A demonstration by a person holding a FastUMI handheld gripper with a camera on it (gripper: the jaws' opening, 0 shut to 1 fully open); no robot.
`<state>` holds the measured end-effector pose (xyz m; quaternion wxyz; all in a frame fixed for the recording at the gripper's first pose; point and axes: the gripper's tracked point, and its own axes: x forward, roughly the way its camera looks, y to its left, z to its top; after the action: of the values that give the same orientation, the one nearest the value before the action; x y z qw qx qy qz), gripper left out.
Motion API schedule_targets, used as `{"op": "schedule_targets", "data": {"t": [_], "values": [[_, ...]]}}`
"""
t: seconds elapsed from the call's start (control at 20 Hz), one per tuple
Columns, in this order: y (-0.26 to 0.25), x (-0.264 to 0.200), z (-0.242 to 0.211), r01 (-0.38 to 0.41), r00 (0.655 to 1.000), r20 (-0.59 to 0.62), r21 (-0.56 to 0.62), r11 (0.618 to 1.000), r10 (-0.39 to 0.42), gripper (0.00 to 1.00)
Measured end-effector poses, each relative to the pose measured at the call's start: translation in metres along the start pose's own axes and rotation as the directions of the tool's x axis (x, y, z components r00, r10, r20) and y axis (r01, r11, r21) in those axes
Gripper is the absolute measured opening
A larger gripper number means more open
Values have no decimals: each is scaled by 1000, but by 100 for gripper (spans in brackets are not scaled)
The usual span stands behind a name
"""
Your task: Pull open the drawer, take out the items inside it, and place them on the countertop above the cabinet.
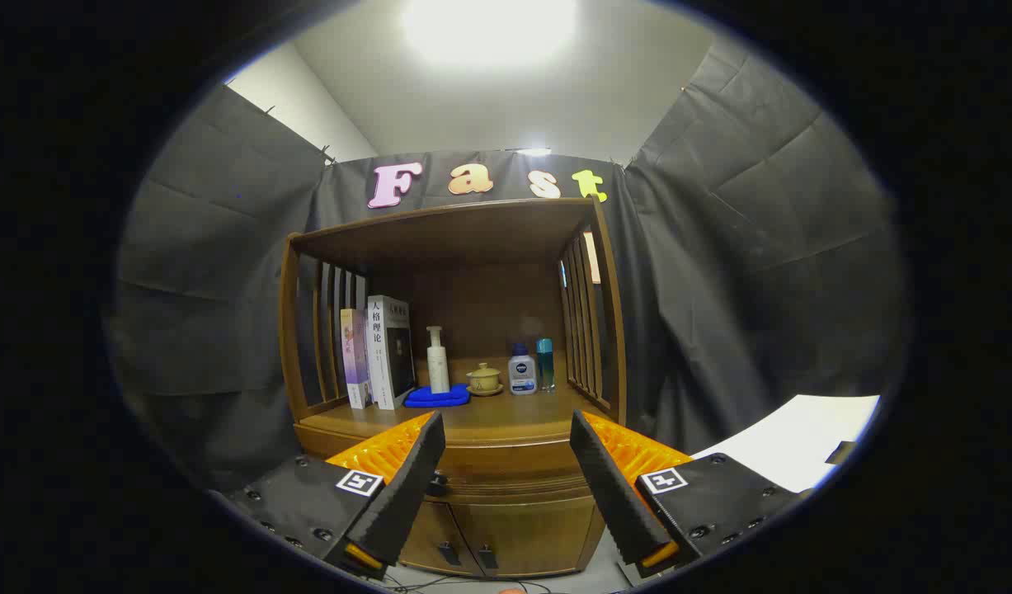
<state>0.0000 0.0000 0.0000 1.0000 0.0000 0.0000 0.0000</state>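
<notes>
A wooden cabinet stands ahead of me against the booth's cloth wall. Its countertop (pixel 359 417) lies under an open shelf hutch. Just below the countertop's front edge runs the drawer front (pixel 510 481), which looks shut. A dark knob (pixel 438 480) on it peeks out beside my left finger. My gripper (pixel 506 422) is open, with nothing between the fingers. It is some way back from the cabinet, and the fingers frame the drawer and the countertop's edge. The drawer's contents are hidden.
On the countertop stand two upright books (pixel 382 363), a white pump bottle (pixel 436 360) on a folded blue cloth (pixel 437 398), a lidded tea cup (pixel 483 379), a white-and-blue bottle (pixel 522 370) and a teal bottle (pixel 544 364). Two doors (pixel 514 535) sit below the drawer. A white surface (pixel 794 437) lies to the right.
</notes>
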Motion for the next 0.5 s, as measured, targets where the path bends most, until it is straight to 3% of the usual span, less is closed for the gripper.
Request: {"op": "schedule_targets", "data": {"t": [0.5], "values": [[1,-2,-1,-16,1000,-17,1,1000,16,98]]}}
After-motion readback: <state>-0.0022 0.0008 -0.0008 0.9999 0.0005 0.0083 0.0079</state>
